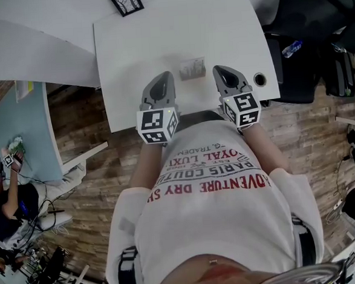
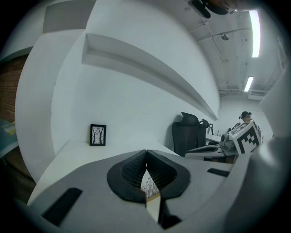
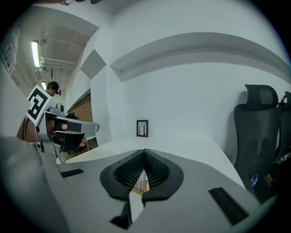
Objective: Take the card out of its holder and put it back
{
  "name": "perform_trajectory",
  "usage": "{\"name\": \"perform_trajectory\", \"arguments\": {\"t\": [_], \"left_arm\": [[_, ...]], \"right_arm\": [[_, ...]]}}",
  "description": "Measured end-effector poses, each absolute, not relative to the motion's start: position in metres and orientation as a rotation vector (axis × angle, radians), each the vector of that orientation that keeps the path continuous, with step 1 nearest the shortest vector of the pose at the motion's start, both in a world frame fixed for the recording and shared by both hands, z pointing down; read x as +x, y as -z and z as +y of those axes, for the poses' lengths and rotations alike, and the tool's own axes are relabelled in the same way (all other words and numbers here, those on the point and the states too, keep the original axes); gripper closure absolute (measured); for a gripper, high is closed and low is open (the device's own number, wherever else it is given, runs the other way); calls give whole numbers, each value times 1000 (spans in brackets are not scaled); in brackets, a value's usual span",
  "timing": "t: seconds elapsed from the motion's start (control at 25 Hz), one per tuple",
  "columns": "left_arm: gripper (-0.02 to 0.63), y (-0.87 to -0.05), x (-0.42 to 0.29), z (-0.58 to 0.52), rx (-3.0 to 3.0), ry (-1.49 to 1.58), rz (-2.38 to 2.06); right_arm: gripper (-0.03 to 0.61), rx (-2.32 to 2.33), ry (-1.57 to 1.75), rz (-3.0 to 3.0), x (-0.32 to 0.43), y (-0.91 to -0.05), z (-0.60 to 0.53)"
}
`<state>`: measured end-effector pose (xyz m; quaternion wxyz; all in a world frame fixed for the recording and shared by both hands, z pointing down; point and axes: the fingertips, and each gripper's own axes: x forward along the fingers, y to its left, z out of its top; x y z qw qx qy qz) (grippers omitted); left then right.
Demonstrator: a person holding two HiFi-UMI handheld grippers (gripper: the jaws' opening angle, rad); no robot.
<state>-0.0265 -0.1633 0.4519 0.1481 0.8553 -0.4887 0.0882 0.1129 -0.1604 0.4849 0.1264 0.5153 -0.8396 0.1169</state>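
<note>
now: everything at rest, nothing gripped

nearest, my left gripper [image 1: 163, 80] and right gripper [image 1: 220, 72] are both clenched on nothing. between them, slightly farther, the card [image 1: 191, 66] stands in its holder [image 1: 193, 76]. waiting or already returned, i can't tell; any pinch should steady that holder.
</note>
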Motion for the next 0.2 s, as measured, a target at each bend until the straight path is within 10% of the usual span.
{"name": "perform_trajectory", "arguments": {"t": [0.2], "left_arm": [[589, -452, -2, -155, 2457, -256, -1409]], "right_arm": [[554, 1507, -348, -2452, 138, -484, -152]]}}
